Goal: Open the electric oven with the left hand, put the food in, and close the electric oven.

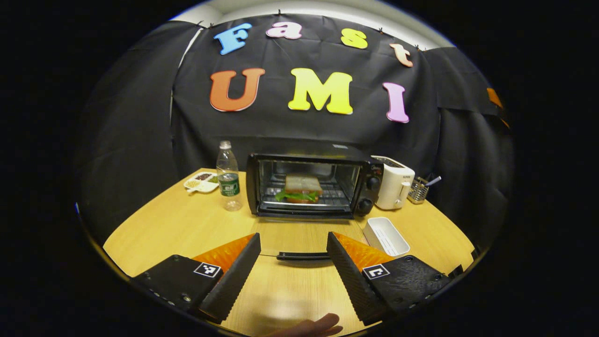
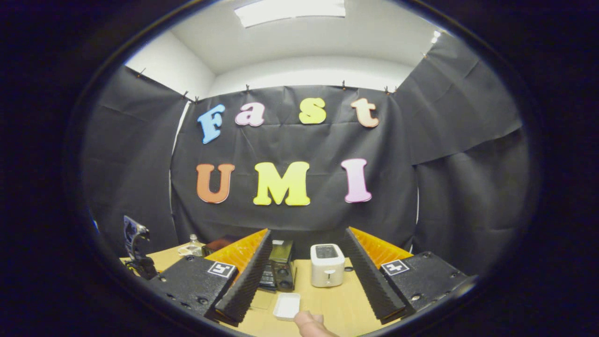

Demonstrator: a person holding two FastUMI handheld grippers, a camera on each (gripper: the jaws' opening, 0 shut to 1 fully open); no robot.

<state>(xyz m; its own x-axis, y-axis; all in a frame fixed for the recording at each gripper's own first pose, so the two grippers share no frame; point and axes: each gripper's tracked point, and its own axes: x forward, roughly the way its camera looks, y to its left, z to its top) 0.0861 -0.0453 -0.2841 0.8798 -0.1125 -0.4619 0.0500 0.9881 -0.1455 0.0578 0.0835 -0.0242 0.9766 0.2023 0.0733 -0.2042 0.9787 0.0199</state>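
Left tongs (image 1: 293,255) gape before open oven (image 1: 309,185) holding sandwich (image 1: 303,188).

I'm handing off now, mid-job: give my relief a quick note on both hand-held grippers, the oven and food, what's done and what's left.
Left hand-held gripper: open, holding nothing, the door handle between its fingers.
Right hand-held gripper: open, holding nothing, raised toward the toaster.
Electric oven: door folded down flat; sandwich sits on the rack inside.
White tray on the table is empty.
Done: oven opened, food in.
Left: close the door.
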